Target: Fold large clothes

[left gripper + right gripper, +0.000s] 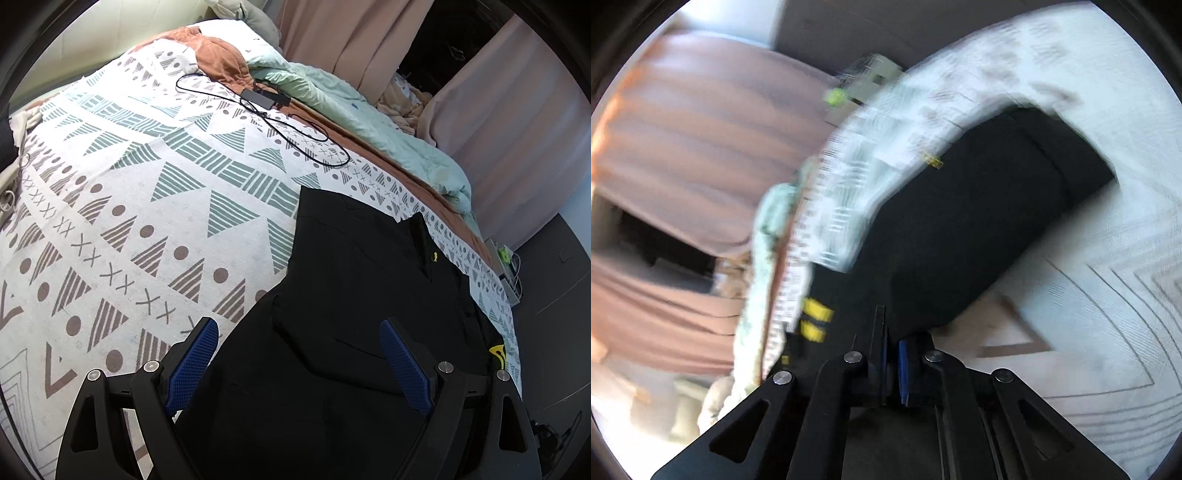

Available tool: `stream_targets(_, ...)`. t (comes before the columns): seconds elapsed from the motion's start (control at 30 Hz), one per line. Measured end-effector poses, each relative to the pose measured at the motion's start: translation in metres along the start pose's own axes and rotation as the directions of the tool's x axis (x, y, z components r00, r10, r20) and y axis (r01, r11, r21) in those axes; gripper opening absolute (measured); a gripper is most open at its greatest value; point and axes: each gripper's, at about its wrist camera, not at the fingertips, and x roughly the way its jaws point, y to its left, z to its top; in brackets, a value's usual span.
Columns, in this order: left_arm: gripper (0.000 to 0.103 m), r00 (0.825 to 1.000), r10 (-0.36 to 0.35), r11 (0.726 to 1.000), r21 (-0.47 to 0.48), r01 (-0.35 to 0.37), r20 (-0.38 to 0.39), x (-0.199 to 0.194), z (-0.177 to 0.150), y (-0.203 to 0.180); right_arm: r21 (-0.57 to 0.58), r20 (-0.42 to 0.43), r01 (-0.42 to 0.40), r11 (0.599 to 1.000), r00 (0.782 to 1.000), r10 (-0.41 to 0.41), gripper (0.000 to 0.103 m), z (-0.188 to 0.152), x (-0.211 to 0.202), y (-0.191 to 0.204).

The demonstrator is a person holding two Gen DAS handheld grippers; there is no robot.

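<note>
Black garment [351, 295] lies on the bed [147, 221], along the bed's right edge and down toward its near right corner, partly folded already w/ a flap doubled over the top. Looks like a polo or light jacket: collar-ish shape at the far end, small yellow tag, yellow marks near the hem. Can't say which for sure.

Handling, my guess: soft, limp cloth, light, no stiffness at all. It'll sag and drape the moment I lift it, so a one-point grab will just bunch it. Not fragile, not slippery against the cotton bedspread; if anything it'll drag a bit. Best hold is at an edge or corner, thru a doubled layer or seam/hem, w/ both hands spaced apart so the fold line stays straight.

My left gripper [299, 369] hovers over the near end of the garment, blue pads spread wide, one pad above the cloth's left edge, the other above its middle. Nothing between them, no contact I can see.

My right gripper [892, 363] is at the near edge of the garment by the yellow stripes [816, 321], fingers pressed together. Cloth sits right at the tips, but that view is smeared w/ blur and the cloth is as dark as the fingers, so I can't tell if fabric is actually pinched or just next to them.

Charger and cable [266, 99] lie far up the bed, well apart from the garment.
</note>
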Motion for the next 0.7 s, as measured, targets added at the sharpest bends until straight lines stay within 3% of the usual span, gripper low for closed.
stream_targets(0.13,0.09,1.0,-0.023,1.0,-0.021,0.023,0.001,-0.005,0.002,0.004,-0.111,0.021,-0.098,0.989,0.995,0.101,0.005,-0.009,-0.015,0.046)
stream_targets(0.27,0.09,0.999,-0.051,0.997,-0.05,0.051,0.001,-0.012,0.004,0.012,-0.19,-0.018,-0.196,0.962,0.98,0.197,0.005,-0.029,-0.019,0.089)
stream_targets(0.53,0.09,0.997,-0.068,0.993,-0.093,0.07,0.019,-0.031,0.014,0.04,-0.327,-0.164,-0.376,0.867,0.926,0.34,0.005,-0.095,-0.018,0.172)
stream_targets(0.7,0.09,0.996,-0.073,0.988,-0.136,0.079,0.046,-0.045,0.022,0.061,-0.376,-0.291,-0.428,0.822,0.897,0.334,0.005,-0.15,-0.003,0.208)
